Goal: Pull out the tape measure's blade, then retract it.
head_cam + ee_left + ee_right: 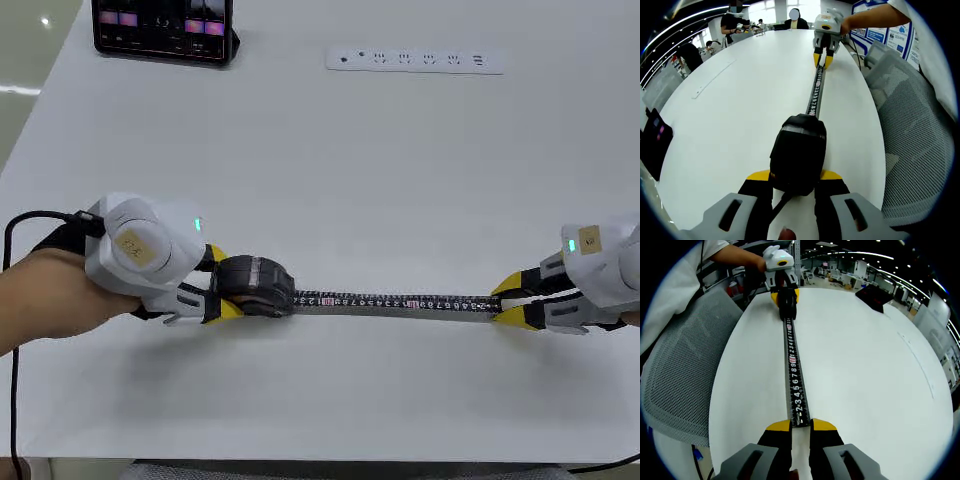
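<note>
A black tape measure case (pixel 254 284) rests on the white table (pixel 330 180), held between the yellow-tipped jaws of my left gripper (pixel 222 287). In the left gripper view the case (pixel 799 152) sits between the jaws of that gripper (pixel 796 176). Its dark numbered blade (pixel 395 300) runs flat along the table to the right. My right gripper (pixel 512 301) is shut on the blade's end. In the right gripper view the blade (pixel 794 385) stretches away from that gripper (pixel 800 425) toward the case (pixel 787 300).
A white power strip (pixel 414 60) lies at the table's far side, and a dark device with a lit screen (pixel 165 27) stands at the far left. A cable (pixel 14 300) trails off the left hand. A grey mesh chair (pixel 905 115) stands beside the table.
</note>
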Available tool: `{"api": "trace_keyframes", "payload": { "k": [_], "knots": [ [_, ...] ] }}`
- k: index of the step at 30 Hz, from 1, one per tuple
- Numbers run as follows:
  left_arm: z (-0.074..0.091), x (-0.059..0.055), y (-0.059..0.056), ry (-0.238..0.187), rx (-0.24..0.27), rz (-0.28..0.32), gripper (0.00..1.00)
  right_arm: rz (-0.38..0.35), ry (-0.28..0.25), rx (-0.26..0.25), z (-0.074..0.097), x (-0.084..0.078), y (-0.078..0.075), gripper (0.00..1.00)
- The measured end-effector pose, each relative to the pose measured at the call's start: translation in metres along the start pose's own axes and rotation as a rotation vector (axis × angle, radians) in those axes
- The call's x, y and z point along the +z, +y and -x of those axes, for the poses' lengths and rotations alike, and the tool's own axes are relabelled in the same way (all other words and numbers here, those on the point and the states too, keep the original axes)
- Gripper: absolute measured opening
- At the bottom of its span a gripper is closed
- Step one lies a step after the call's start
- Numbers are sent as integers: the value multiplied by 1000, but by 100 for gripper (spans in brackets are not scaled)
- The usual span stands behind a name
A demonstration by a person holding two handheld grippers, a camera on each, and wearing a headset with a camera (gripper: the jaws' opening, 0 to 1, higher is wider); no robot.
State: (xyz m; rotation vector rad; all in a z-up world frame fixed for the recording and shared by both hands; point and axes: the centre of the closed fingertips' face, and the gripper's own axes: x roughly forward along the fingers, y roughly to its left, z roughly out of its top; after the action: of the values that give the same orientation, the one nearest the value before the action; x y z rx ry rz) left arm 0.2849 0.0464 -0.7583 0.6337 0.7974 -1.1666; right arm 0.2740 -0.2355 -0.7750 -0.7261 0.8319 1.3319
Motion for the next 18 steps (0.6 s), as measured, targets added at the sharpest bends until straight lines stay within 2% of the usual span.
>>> {"api": "trace_keyframes", "payload": {
  "k": [18],
  "knots": [
    [0,1,0,6,15,23,28,-26,23,14,-2,0,1,11]
  ]
}}
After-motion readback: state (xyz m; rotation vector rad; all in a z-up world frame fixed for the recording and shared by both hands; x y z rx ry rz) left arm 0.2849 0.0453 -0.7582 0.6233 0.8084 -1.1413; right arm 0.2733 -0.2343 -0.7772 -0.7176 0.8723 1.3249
